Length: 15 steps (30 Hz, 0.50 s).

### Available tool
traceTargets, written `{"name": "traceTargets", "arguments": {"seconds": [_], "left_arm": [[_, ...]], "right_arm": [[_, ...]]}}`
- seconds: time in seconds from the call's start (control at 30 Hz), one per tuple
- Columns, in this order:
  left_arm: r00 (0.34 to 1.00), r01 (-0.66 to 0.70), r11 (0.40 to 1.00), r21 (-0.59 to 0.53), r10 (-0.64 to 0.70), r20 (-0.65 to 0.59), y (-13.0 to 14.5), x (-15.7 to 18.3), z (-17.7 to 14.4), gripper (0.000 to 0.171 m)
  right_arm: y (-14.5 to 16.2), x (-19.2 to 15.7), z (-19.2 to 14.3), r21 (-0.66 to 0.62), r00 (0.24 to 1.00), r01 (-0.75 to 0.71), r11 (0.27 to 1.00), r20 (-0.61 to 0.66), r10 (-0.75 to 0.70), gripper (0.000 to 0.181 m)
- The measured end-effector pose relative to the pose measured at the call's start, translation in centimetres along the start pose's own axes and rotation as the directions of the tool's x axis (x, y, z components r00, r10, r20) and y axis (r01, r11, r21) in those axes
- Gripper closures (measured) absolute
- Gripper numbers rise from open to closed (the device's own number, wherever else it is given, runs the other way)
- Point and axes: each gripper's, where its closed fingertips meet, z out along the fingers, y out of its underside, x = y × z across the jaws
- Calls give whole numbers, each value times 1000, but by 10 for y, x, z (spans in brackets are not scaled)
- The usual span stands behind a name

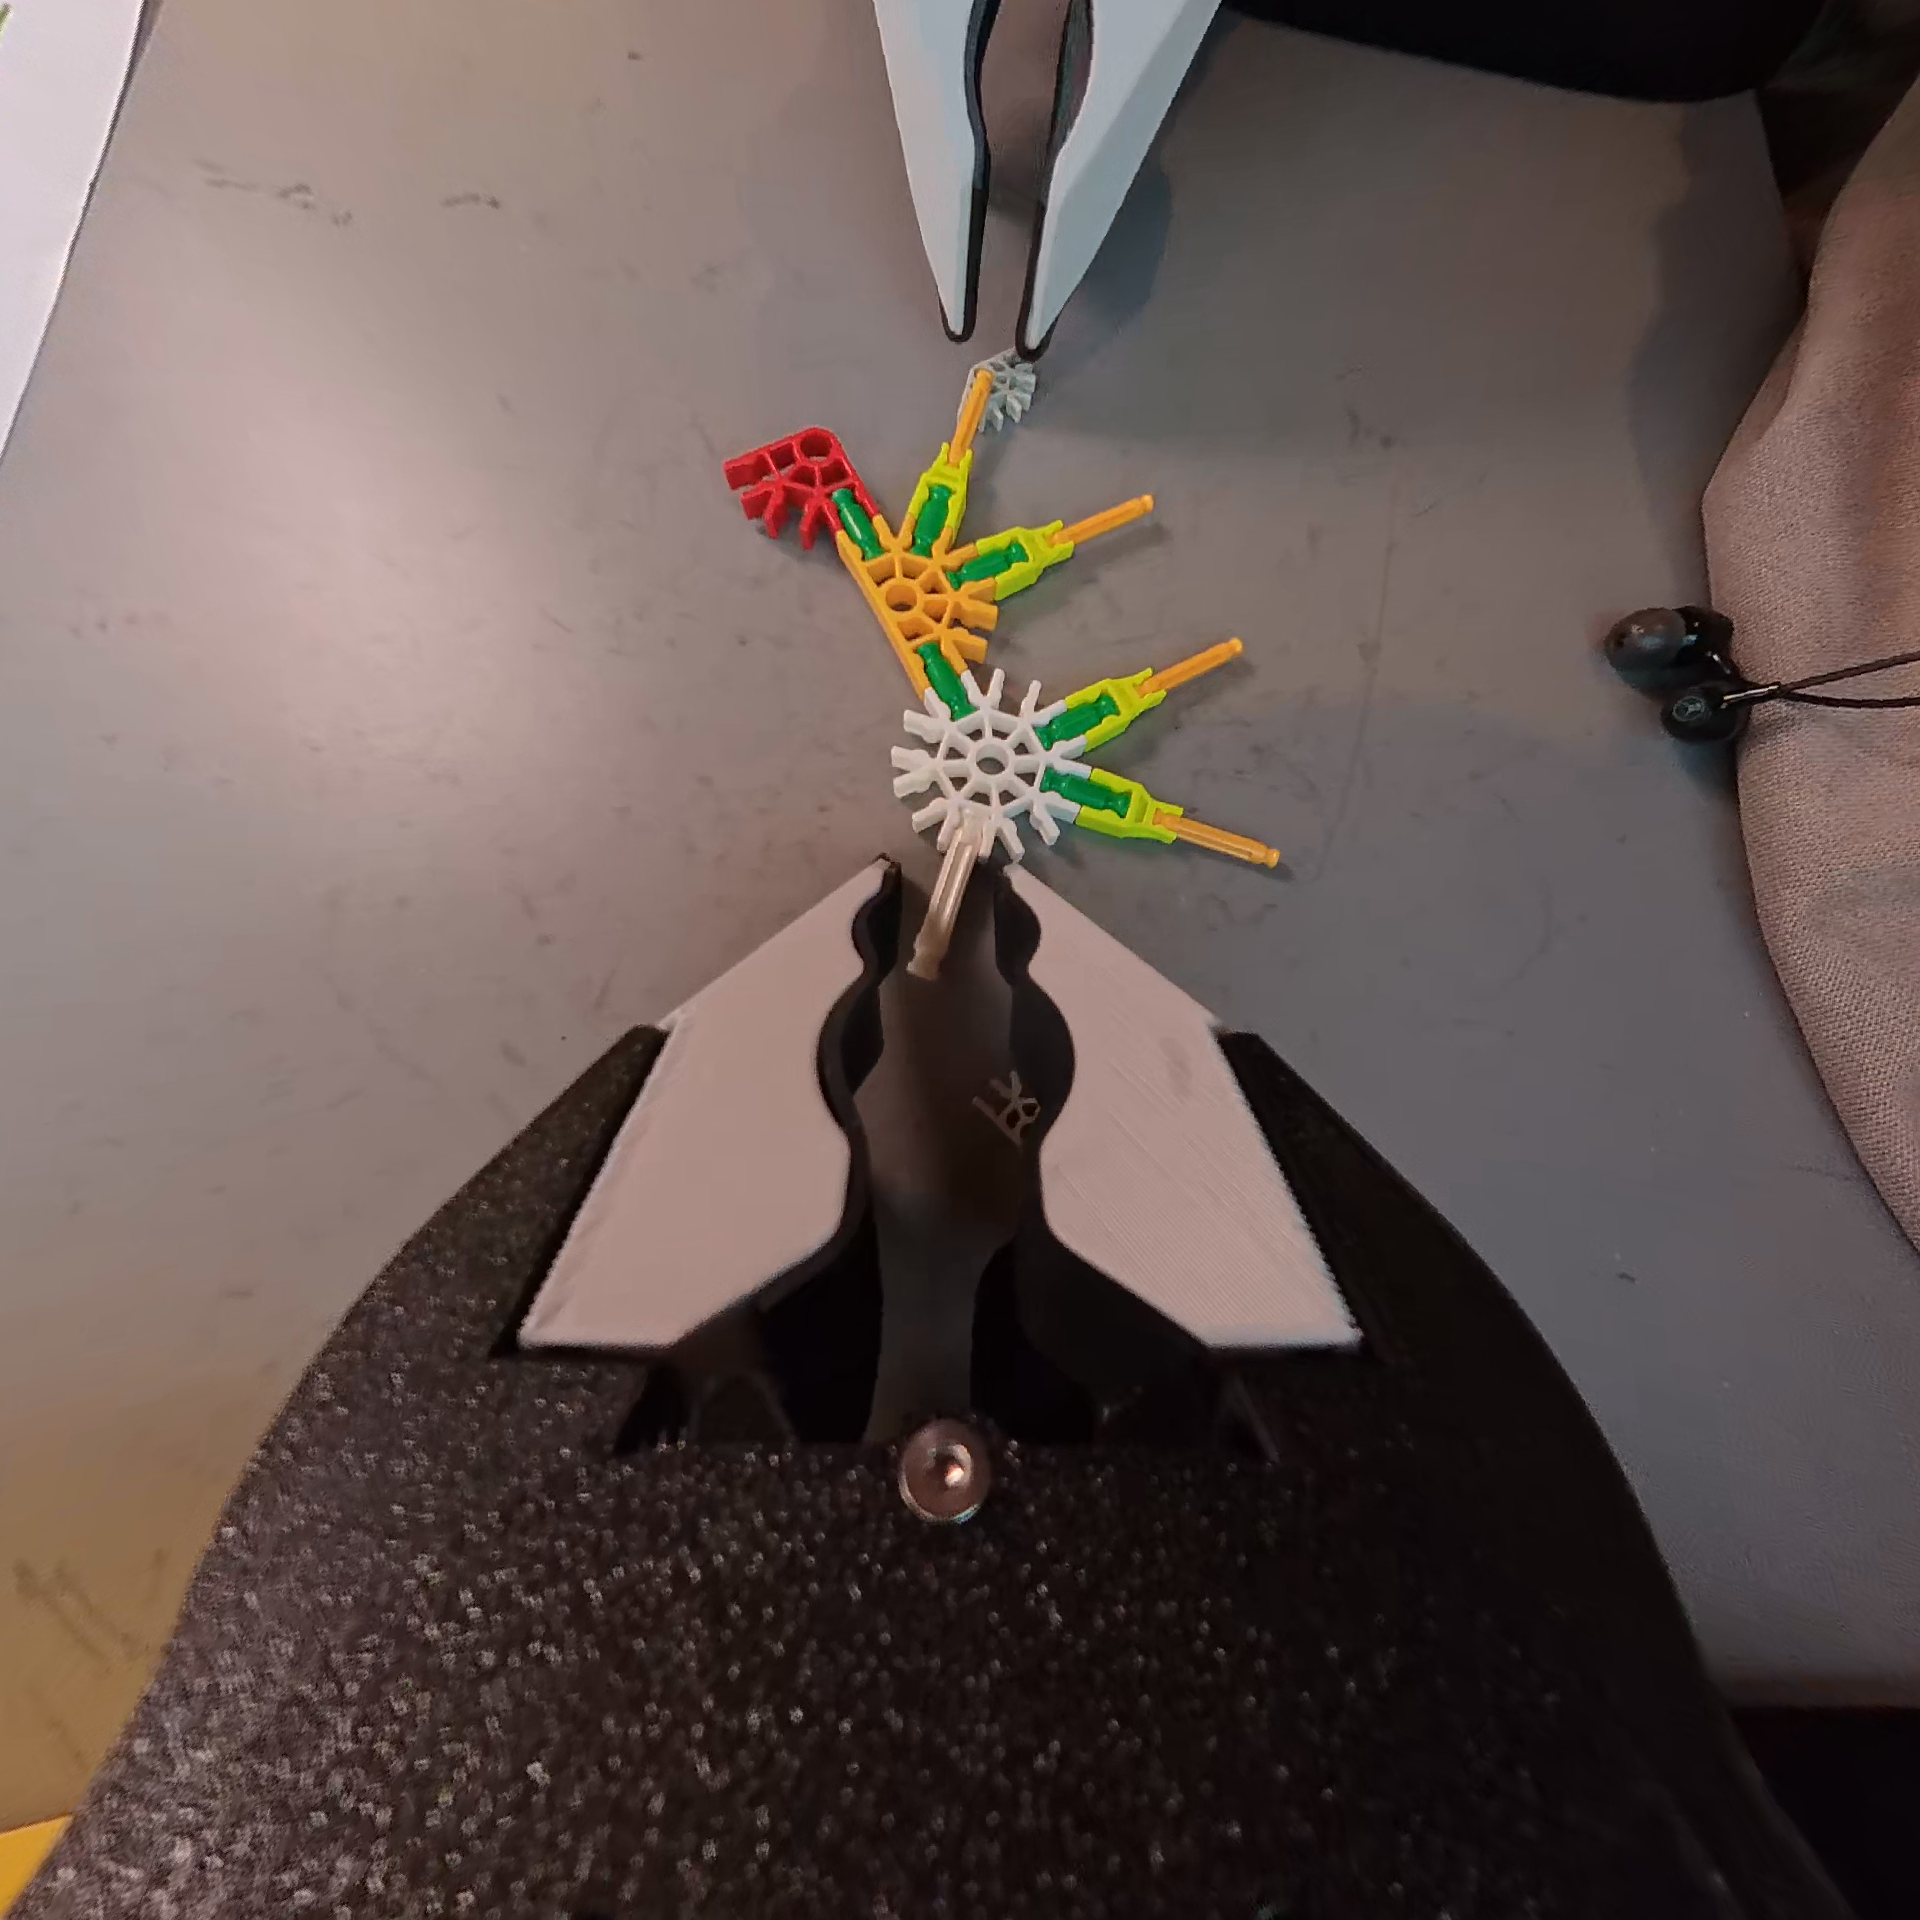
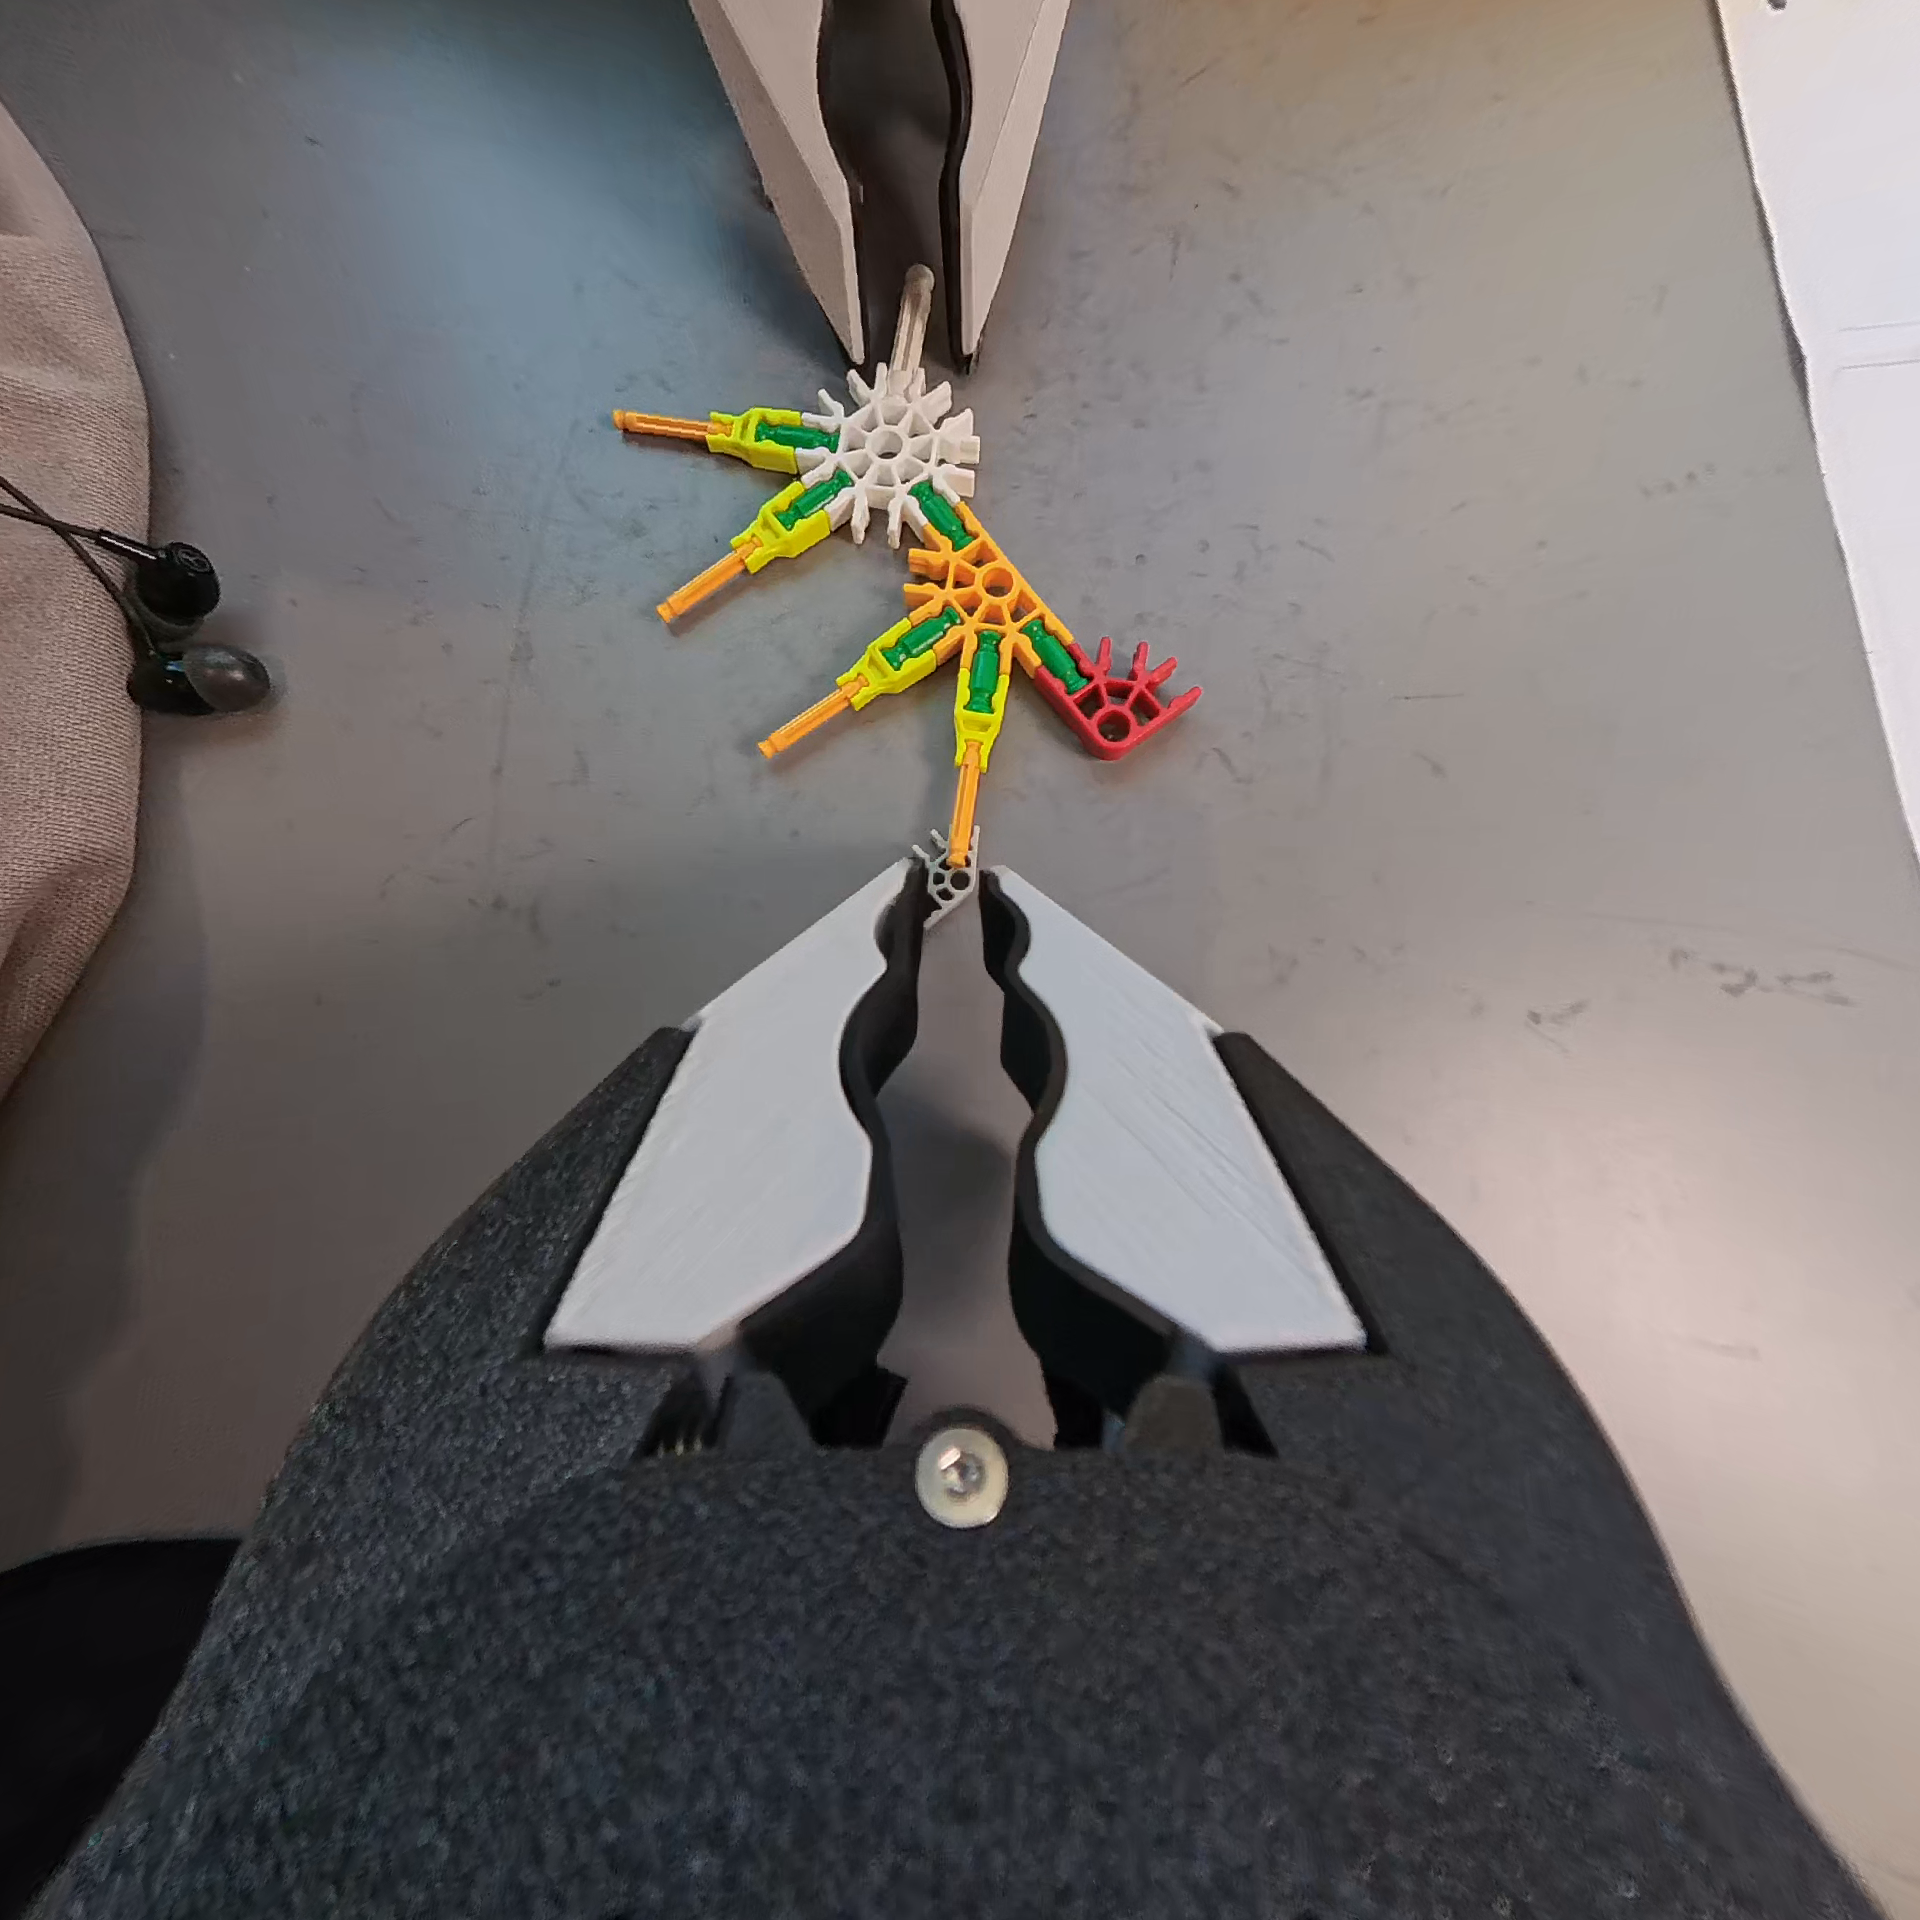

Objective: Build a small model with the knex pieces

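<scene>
A flat toy build of rods and connectors lies on the grey table [image 1: 416,727]. It has a white snowflake connector [image 1: 982,764], an orange connector [image 1: 920,597], a red corner connector [image 1: 795,483] and green rods tipped with yellow-green clips and orange rods. My left gripper [image 1: 945,871] straddles a clear rod [image 1: 943,914] plugged into the white connector, with a narrow gap on each side. My right gripper [image 2: 945,873] pinches a small grey connector [image 2: 945,883] at the end of an orange rod [image 2: 966,795]. Each gripper shows in the other's view: the right [image 1: 995,338], the left [image 2: 909,358].
Black earphones [image 1: 1673,675] [image 2: 182,644] lie beside a beige cloth [image 1: 1829,727] [image 2: 52,571] at one side of the table. White paper [image 1: 42,156] [image 2: 1849,260] lies along the opposite edge.
</scene>
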Motion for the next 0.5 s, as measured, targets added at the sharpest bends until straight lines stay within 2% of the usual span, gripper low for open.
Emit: {"name": "traceTargets", "arguments": {"seconds": [0.13, 0.5], "left_arm": [[1000, 1, 1000, -4, -1, 2, 0, 0, 0, 154], [1000, 6, 1000, -13, -6, 14, 1, -2, -1, 158]], "right_arm": [[3, -3, 4, -23, 1000, 0, 1000, 13, 0, 165], [6, -4, 4, -48, 1000, -16, 999, 14, 17, 168]]}}
